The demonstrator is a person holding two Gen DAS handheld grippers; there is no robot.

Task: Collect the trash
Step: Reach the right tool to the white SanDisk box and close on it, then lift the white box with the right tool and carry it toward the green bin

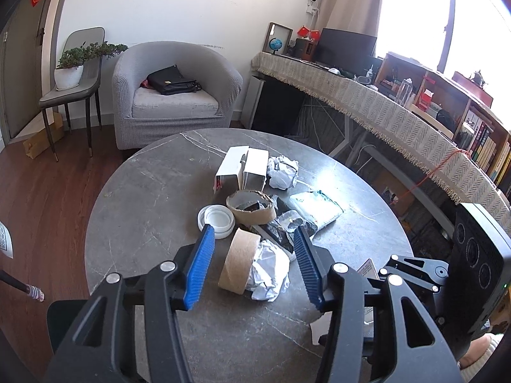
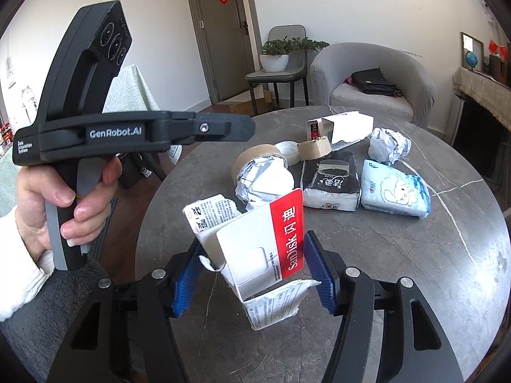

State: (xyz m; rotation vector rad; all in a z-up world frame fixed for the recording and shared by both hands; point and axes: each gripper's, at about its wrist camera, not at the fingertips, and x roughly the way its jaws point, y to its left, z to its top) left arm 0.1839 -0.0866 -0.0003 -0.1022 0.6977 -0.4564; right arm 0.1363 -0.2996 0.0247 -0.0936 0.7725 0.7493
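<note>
The round grey marble desk (image 1: pixel 153 191) carries a heap of trash at its middle. A blue tissue pack (image 2: pixel 394 193) lies toward the right edge in the right wrist view, a black tissue pack (image 2: pixel 330 182) just beside it. Nearer the near edge, the left gripper (image 1: pixel 254 261) hovers, jaws apart around a cardboard tape roll (image 1: pixel 238 260) and crumpled paper (image 1: pixel 271 269), not pressing either. The right gripper (image 2: pixel 252 271) has its jaws flanking a torn SanDisk card package (image 2: pixel 260 249) standing up by the near edge; whether they pinch it, I cannot tell.
</note>
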